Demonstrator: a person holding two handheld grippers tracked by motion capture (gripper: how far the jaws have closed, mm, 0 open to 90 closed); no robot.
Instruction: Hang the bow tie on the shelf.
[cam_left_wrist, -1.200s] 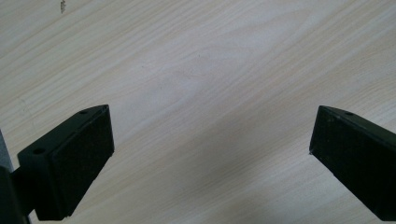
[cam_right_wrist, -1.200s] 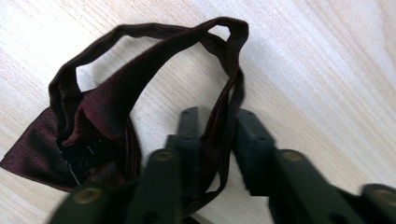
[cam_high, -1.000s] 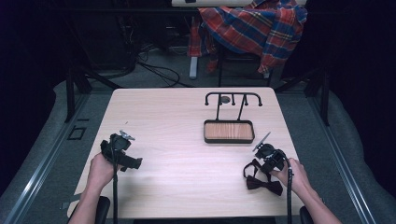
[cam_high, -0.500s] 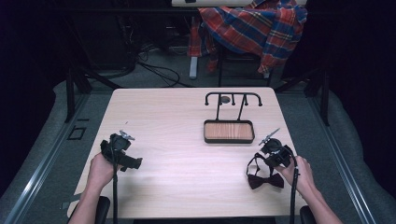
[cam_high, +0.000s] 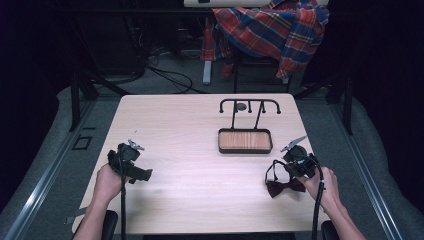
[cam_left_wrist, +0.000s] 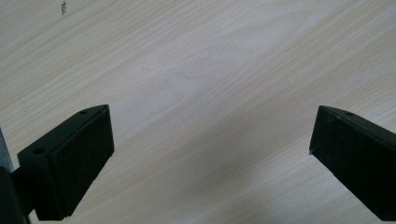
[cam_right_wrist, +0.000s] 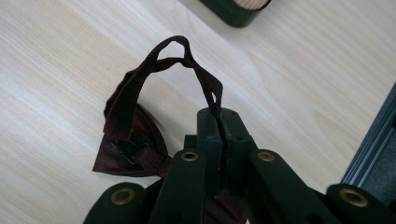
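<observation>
Bow tie pinched by its strap at our right

Our right hand-held gripper (cam_right_wrist: 219, 140) is clamped on the bow tie (cam_right_wrist: 133, 149) strap, bow dangling just left over the surface (cam_high: 190, 150). Our left hand-held gripper (cam_high: 131, 165) sits wide, holding nothing, well apart. Beyond lie the tray (cam_high: 245, 141) and hook rack (cam_high: 250, 106), nothing between.

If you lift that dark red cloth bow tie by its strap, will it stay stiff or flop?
Probably flop: the dark red cloth bow tie hangs sideways from its thin strap, which bends into a loose loop where the right gripper pinches it. It looks light, since that small pinch seems enough to hold it.
</observation>
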